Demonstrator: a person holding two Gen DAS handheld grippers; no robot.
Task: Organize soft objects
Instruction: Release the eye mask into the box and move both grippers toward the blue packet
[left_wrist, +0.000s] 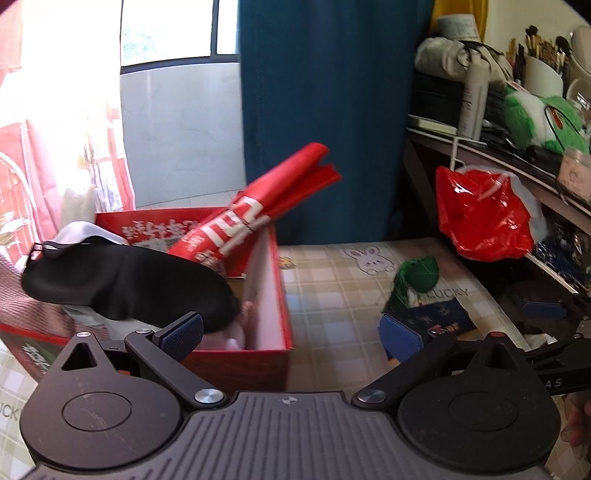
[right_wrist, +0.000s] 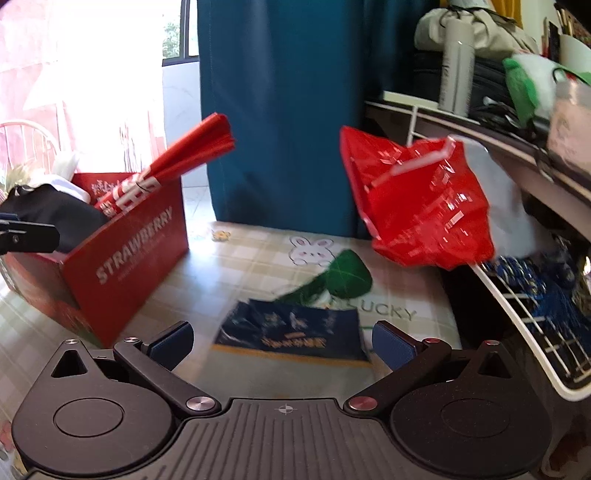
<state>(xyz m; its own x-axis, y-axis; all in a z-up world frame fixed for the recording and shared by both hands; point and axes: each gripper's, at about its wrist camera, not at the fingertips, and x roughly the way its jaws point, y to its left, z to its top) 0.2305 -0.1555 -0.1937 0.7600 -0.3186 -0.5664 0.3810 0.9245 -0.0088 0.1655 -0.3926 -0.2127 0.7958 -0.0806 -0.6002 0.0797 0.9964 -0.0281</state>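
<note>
Right at the lens, the left gripper (left_wrist: 291, 332) sits low in the frame with its blue-padded fingers spread wide and nothing between them. Its left pad is over the near edge of the red box (left_wrist: 273, 288), which fills the left half of the left wrist view. A black soft piece (left_wrist: 122, 284) lies draped across the box's contents, and a rolled red banner (left_wrist: 258, 206) pokes out at a tilt toward the upper middle.

Over to the right wrist view: the right gripper (right_wrist: 282, 341) is spread open too, empty, hovering above a dark blue cloth (right_wrist: 291, 334) lying flat on the checked tablecloth (right_wrist: 240, 266). Just beyond it, touching its far edge, sits a green soft object (right_wrist: 343, 277). Further back, upper right — a red plastic bag (right_wrist: 421, 206) hangs off the shelf edge, with a blue curtain (right_wrist: 277, 110) behind.
</note>
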